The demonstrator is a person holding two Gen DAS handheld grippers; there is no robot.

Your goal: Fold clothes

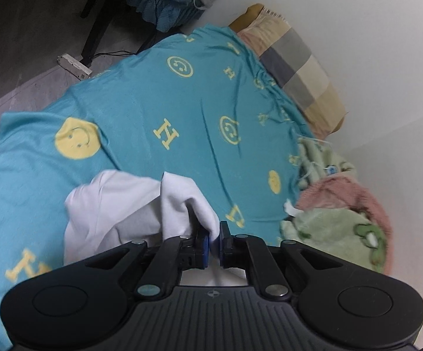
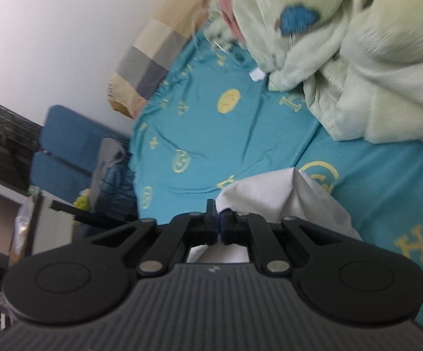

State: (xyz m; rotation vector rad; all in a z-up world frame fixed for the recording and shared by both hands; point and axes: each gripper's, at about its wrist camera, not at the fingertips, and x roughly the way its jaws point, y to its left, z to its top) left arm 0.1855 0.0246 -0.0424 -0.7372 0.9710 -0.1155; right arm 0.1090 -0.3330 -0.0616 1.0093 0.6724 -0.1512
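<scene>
A white garment (image 1: 118, 204) hangs bunched over the teal bedsheet (image 1: 158, 99). My left gripper (image 1: 214, 241) is shut on a fold of it, white cloth pinched between the blue pads and trailing off to the left. In the right wrist view the same white garment (image 2: 273, 201) spreads to the right of my right gripper (image 2: 218, 228), which is shut on its edge. The cloth also shows beneath both grippers' linkages. Where the garment's lower part lies is hidden by the gripper bodies.
The bed carries a teal sheet with yellow smileys and letters. A checked pillow (image 1: 296, 61) lies by the white wall. A heap of green and pink fleece blankets (image 2: 357, 58) fills the bed's side. A power strip (image 1: 74, 65) lies on the floor, and a blue chair (image 2: 71, 146) stands beside the bed.
</scene>
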